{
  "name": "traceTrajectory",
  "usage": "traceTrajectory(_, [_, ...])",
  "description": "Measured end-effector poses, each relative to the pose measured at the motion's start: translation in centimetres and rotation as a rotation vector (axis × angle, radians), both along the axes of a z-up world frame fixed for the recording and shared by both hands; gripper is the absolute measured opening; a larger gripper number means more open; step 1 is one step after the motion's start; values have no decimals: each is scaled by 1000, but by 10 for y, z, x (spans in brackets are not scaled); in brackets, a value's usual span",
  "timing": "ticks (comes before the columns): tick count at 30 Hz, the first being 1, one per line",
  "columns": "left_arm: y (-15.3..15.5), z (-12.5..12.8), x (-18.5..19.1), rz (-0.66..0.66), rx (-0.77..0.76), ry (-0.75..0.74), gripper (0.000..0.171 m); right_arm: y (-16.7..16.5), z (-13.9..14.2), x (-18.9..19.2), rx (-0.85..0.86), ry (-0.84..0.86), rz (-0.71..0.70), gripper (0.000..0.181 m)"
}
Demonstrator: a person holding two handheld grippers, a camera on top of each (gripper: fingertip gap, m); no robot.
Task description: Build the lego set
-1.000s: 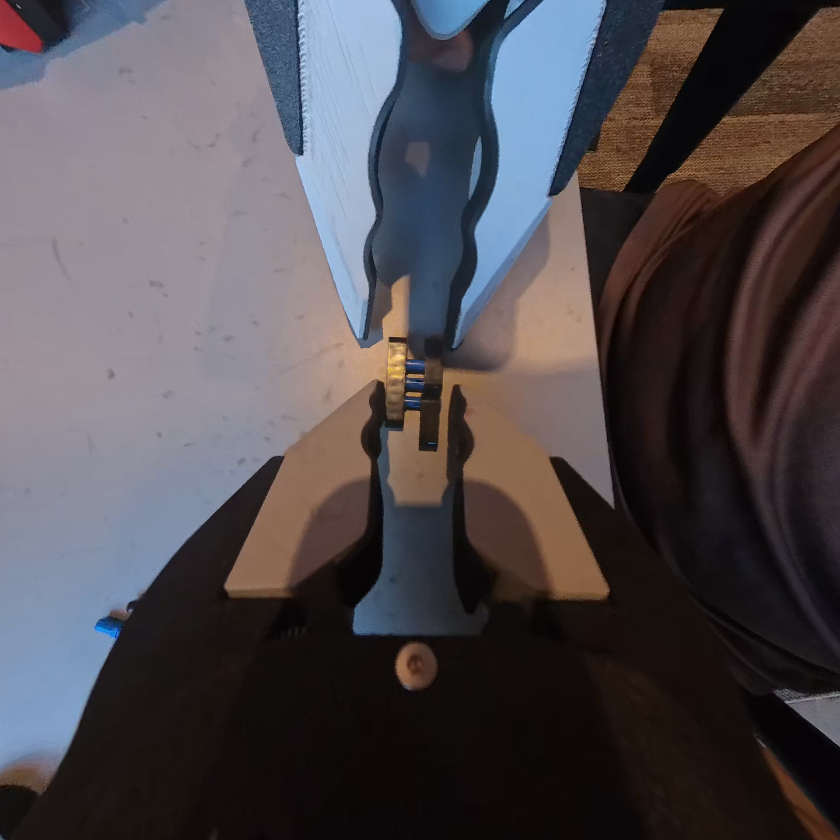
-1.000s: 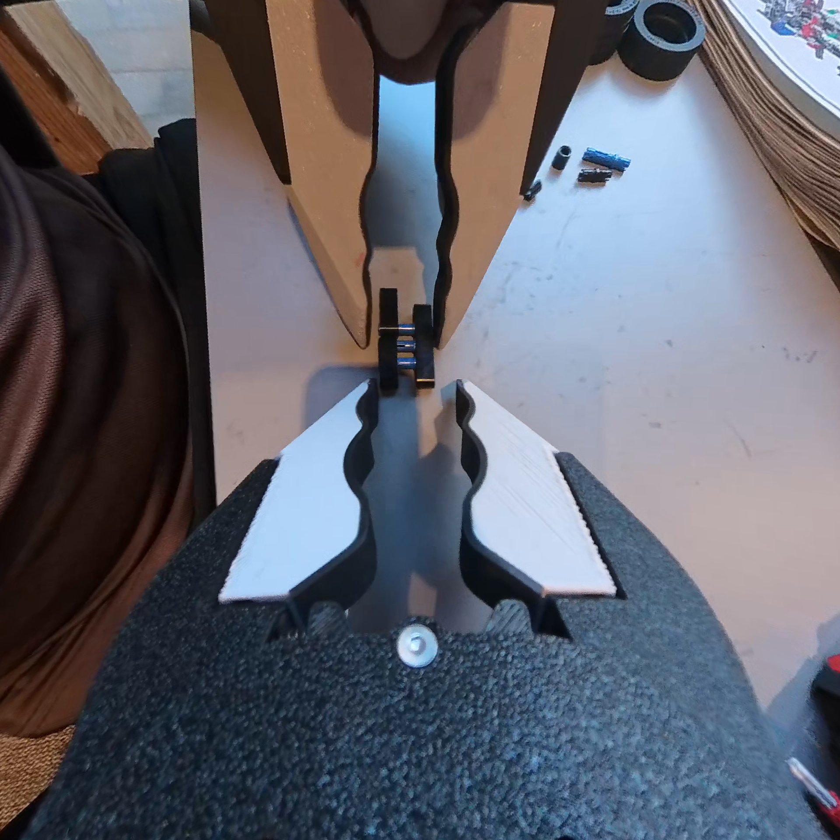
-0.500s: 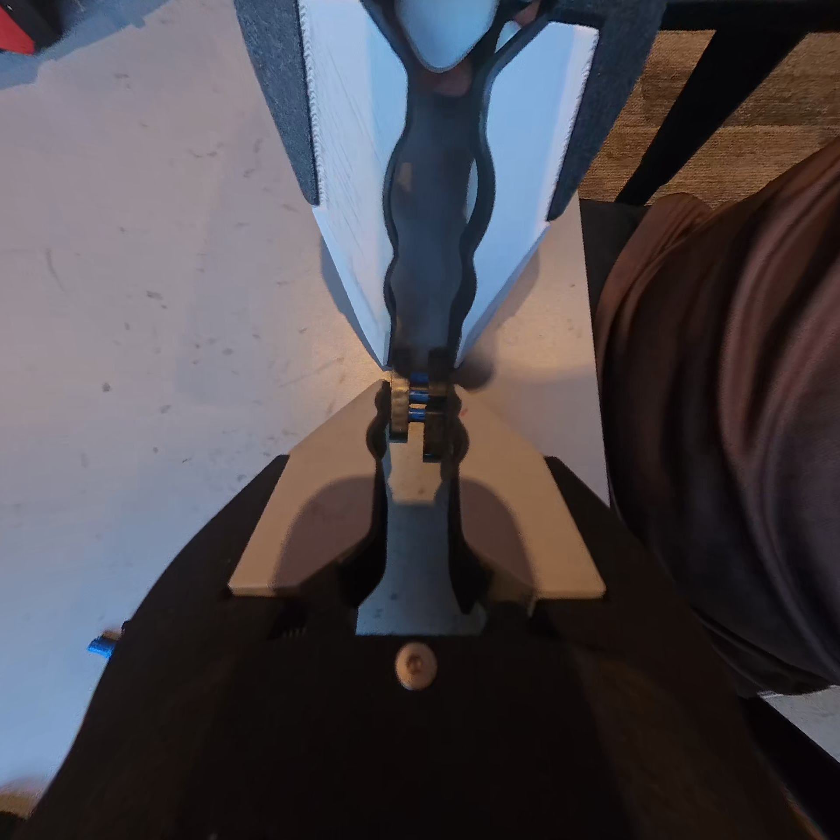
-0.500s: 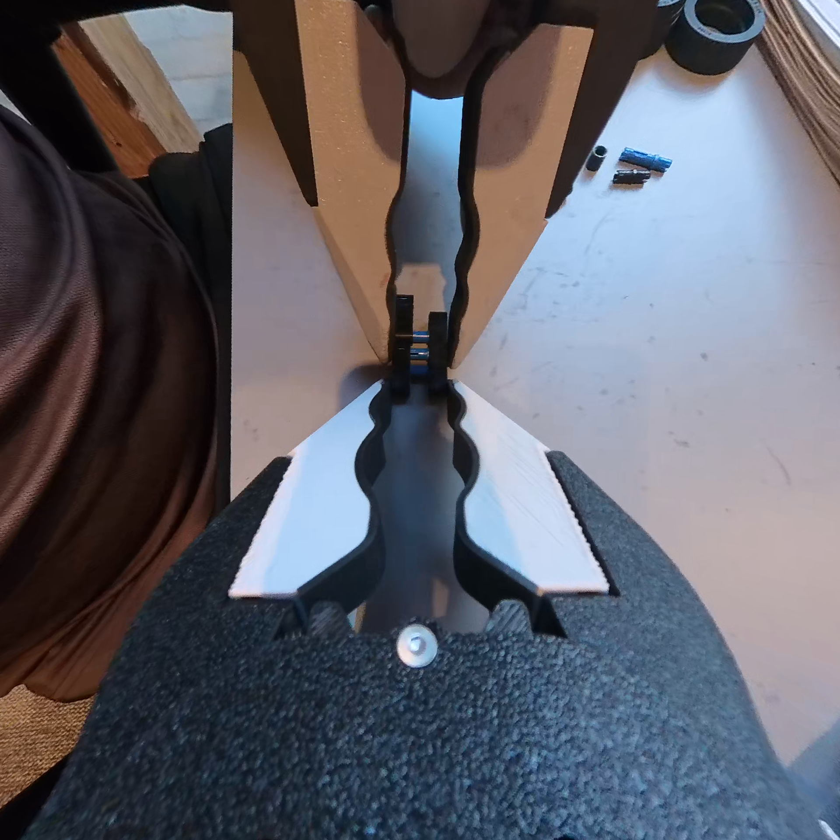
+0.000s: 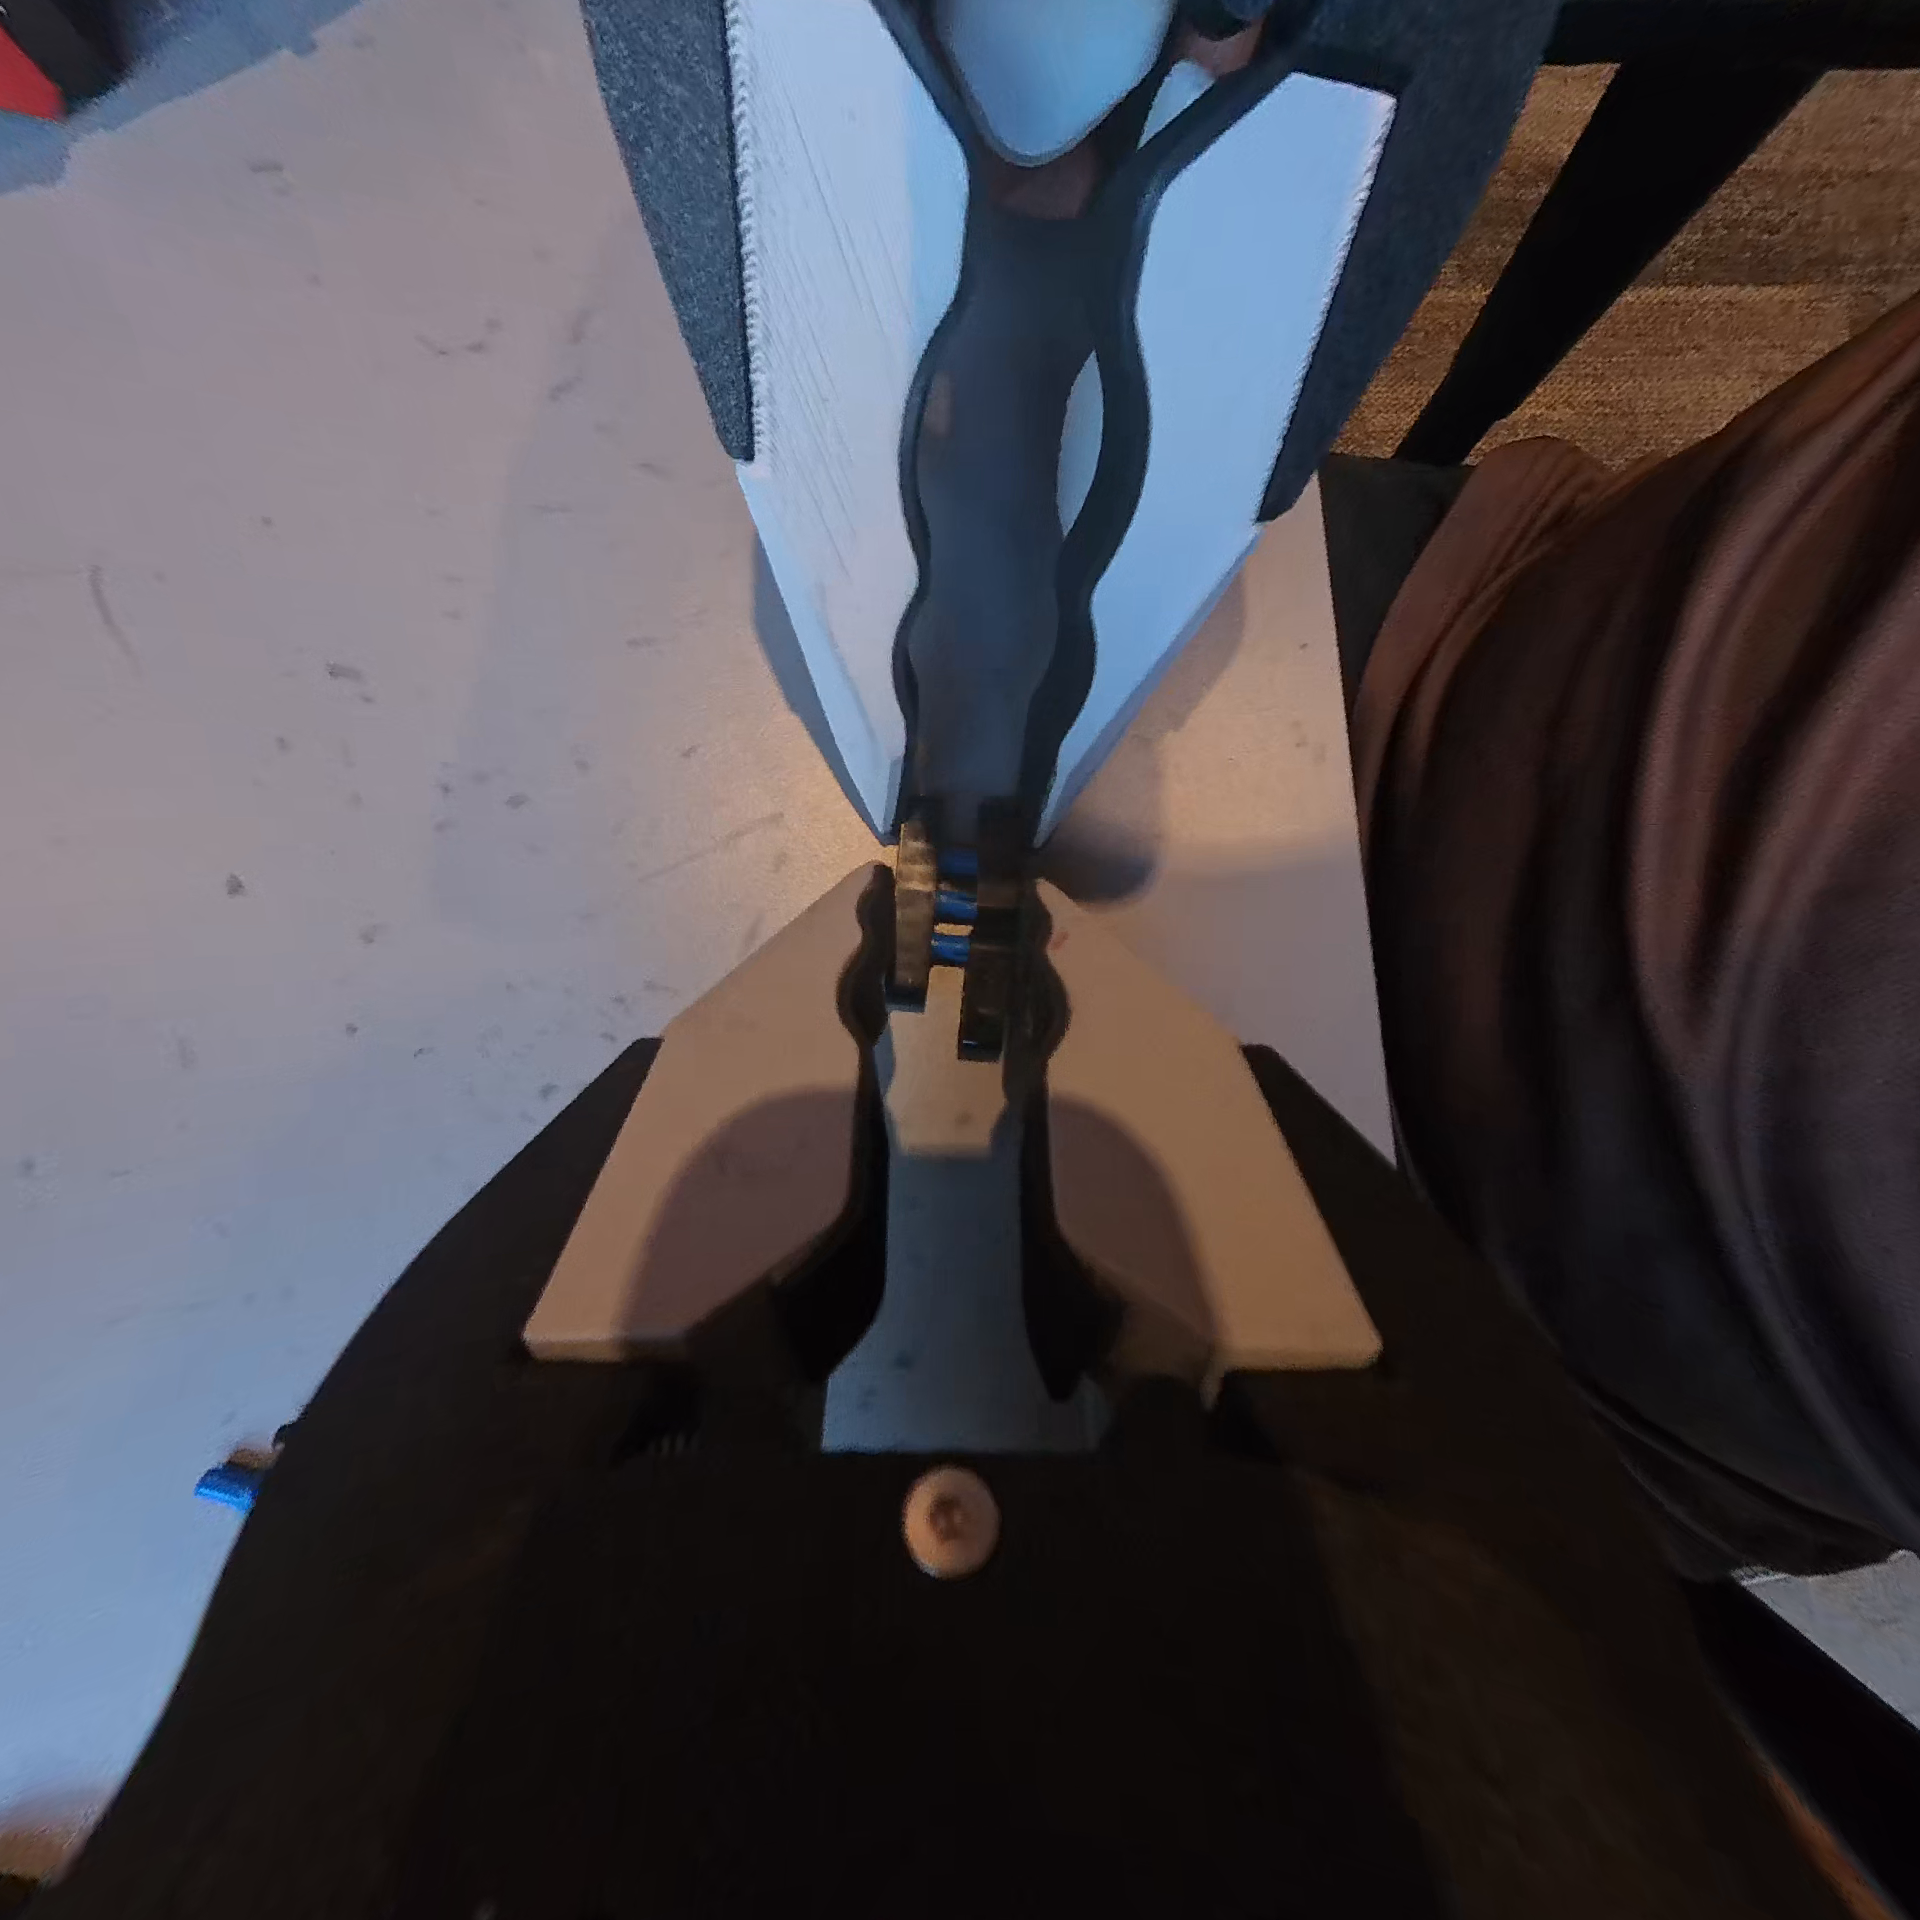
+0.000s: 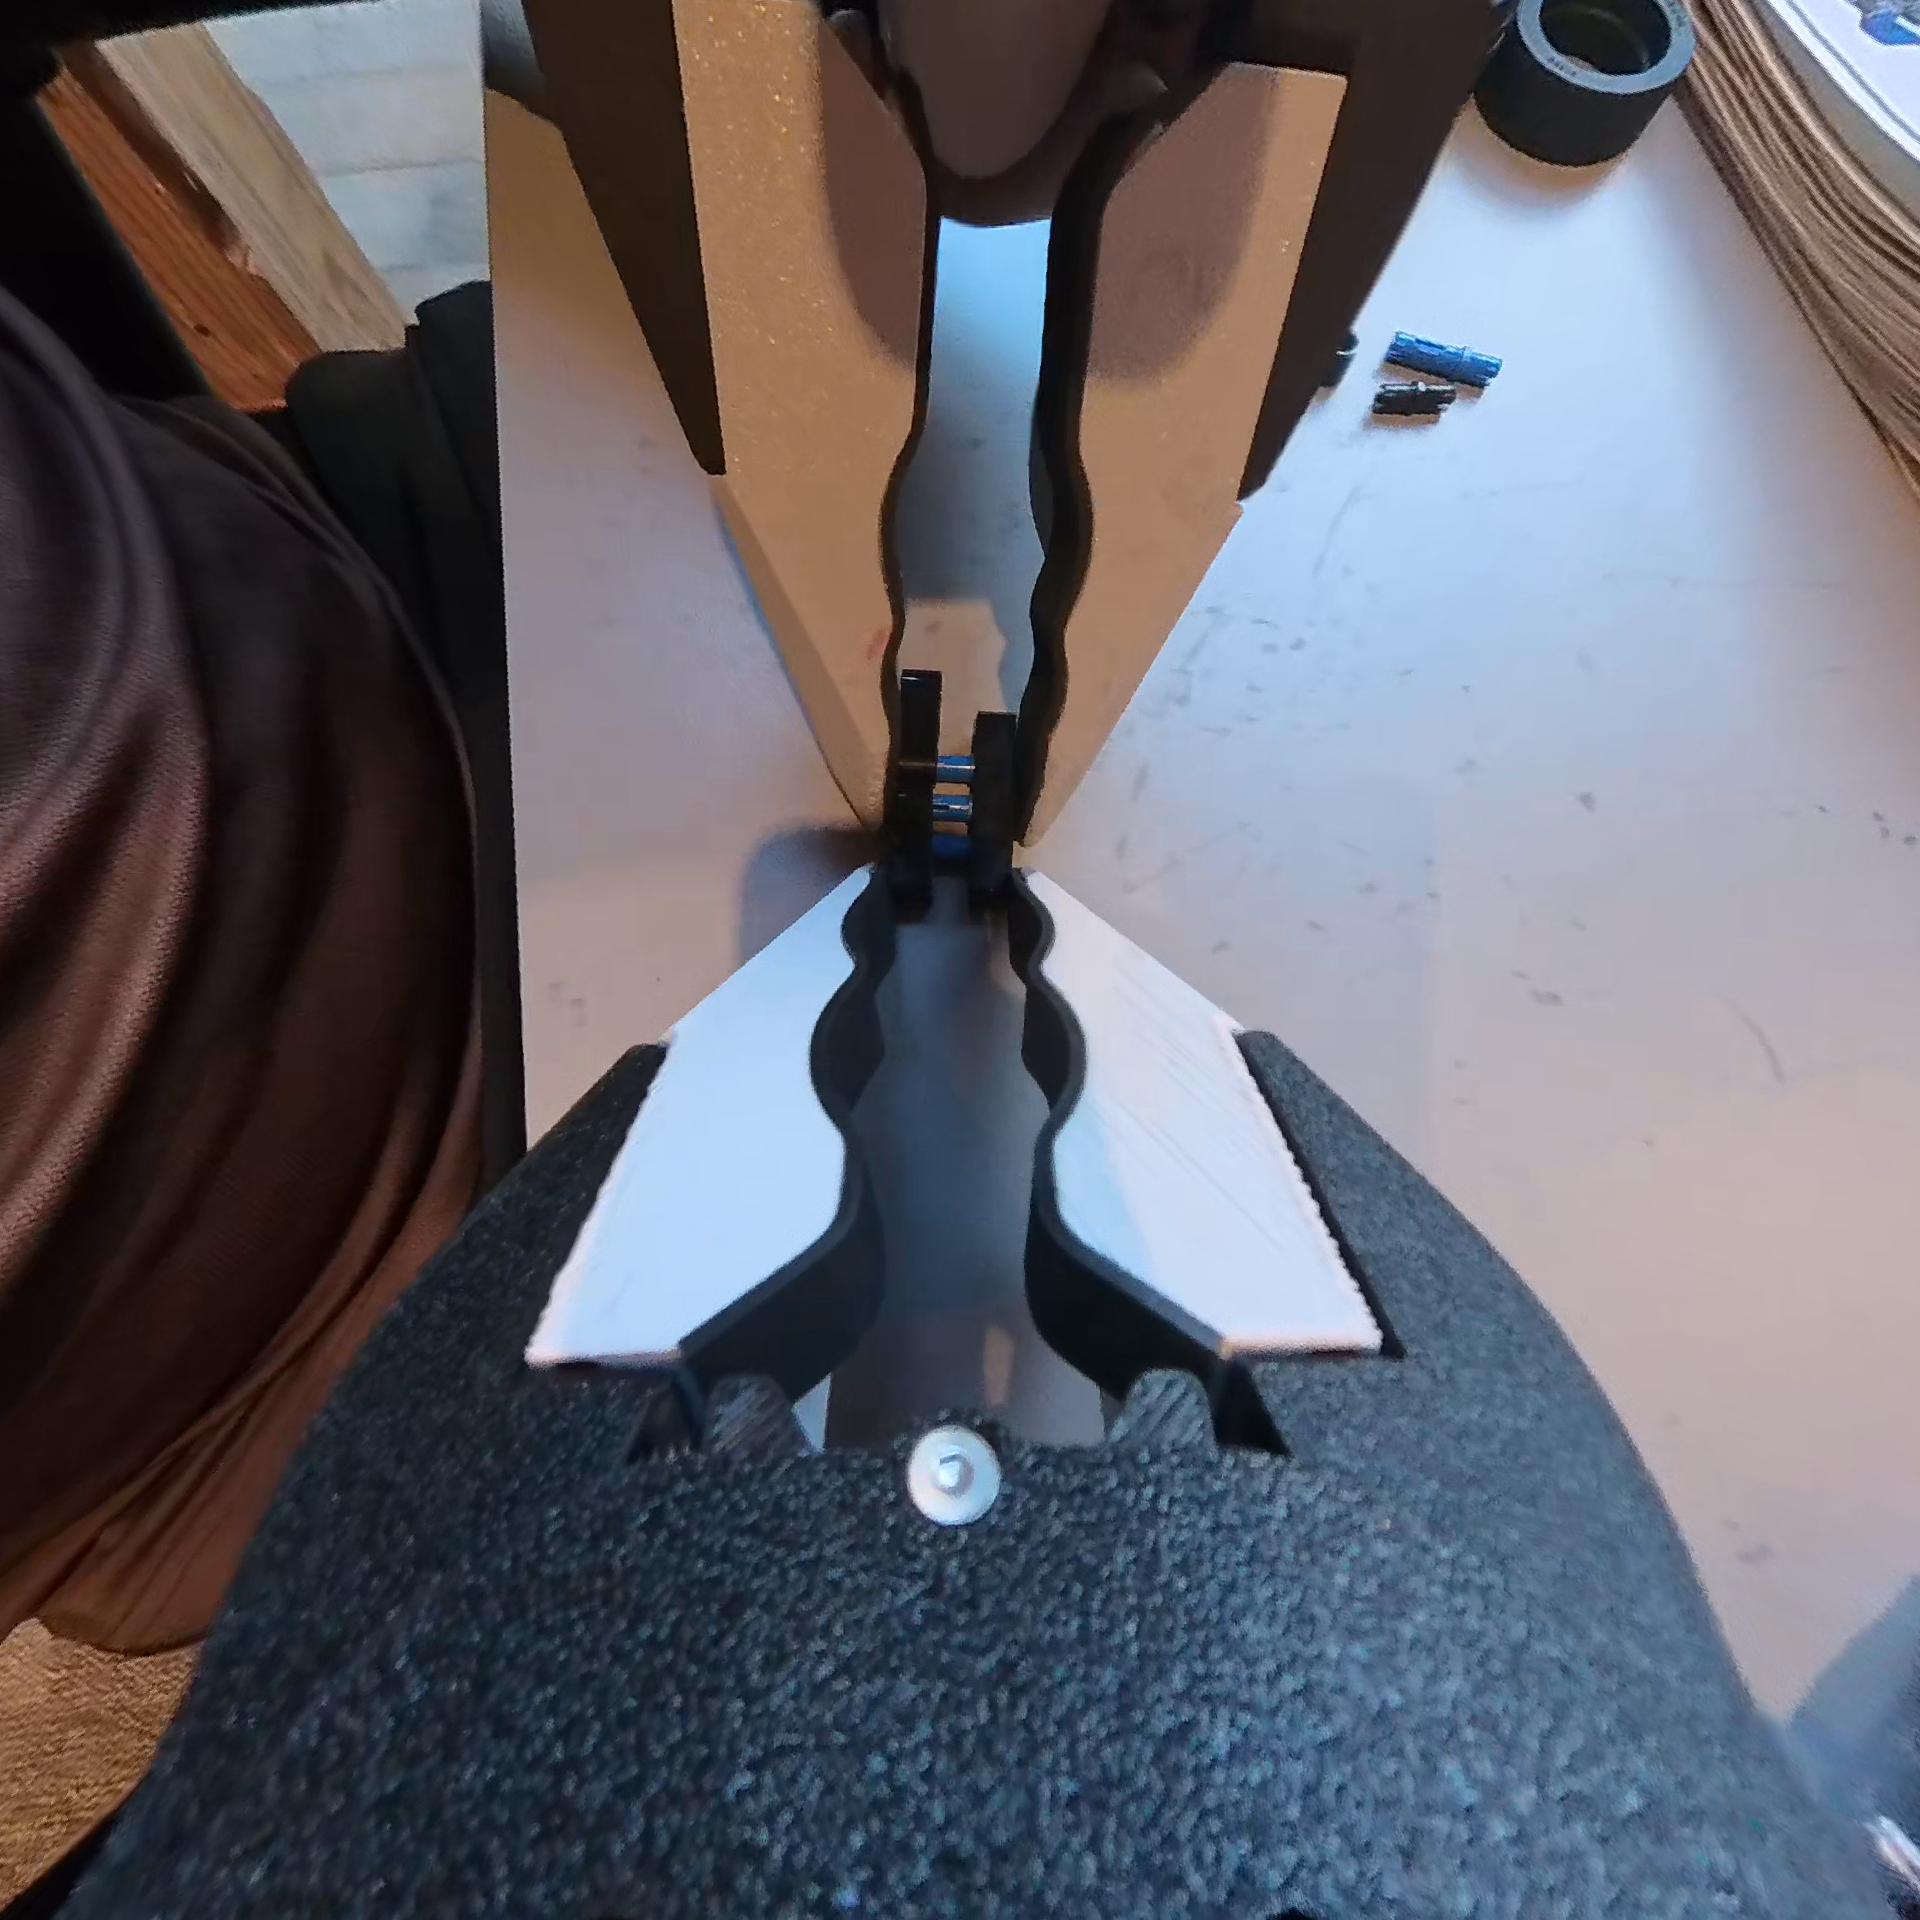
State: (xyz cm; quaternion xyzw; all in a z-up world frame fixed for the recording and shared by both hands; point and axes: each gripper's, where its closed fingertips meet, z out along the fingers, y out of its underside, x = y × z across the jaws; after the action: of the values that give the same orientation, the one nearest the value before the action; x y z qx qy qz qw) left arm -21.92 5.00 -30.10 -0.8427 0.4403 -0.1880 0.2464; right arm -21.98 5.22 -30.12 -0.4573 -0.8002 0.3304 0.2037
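The two grippers meet tip to tip over a pale, scuffed table point(image 6: 1455, 831), and between them sits the lego assembly point(image 5: 951, 925): two thin black beams standing on edge, side by side, joined across a narrow gap by three short blue pins point(image 5: 956, 914). The left gripper point(image 5: 951, 977), with tan fingers, is closed to a narrow slot whose wavy inner edges press the outer faces of both beams at its tips. The right gripper point(image 6: 945, 894), with white fingers, comes from the opposite side and is likewise nearly closed, its tips touching the other end of the same two beams. In the right wrist view one beam reaches farther into the left gripper's slot than the other.

The assembly is held close to the table's near edge, the side where a person in a brown shirt point(image 5: 1662, 935) sits; that edge runs just beside both grippers, leaving little surface on that side. Away from the person the tabletop lies wide and bare. Far along it, well apart from the grippers, lie a loose blue pin point(image 6: 1444, 358) and a black pin point(image 6: 1411, 400) close together, and a black tyre point(image 6: 1584, 78) stands near the far corner, next to a stack of corrugated cardboard point(image 6: 1808, 291) along the table's side
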Motion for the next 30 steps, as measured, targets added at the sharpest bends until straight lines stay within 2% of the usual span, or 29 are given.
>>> traceTrajectory(4, [2, 1, -2, 58, -20, -14, 24, 0, 1, -3, -117, -43, -37, 23])
traceTrajectory(5, [0, 2, -2, 64, -27, -25, 32, 0, 2, -3, -132, -47, -36, 23])
traceTrajectory(9, [-7, 2, -12, 84, -7, -24, 40, 2, 3, -2, -113, -26, -39, 25])
traceTrajectory(14, [-5, 2, -17, 117, 11, -37, 32, 0, 7, -5, -158, -24, -42, 33])
traceTrajectory(18, [-1, 1, -18, 120, 51, -18, 24, 0, 2, -7, -123, -44, -55, 24])
traceTrajectory(30, [0, 1, -18, 111, 57, -36, 22, 2, 4, -11, -214, -78, -78, 24])
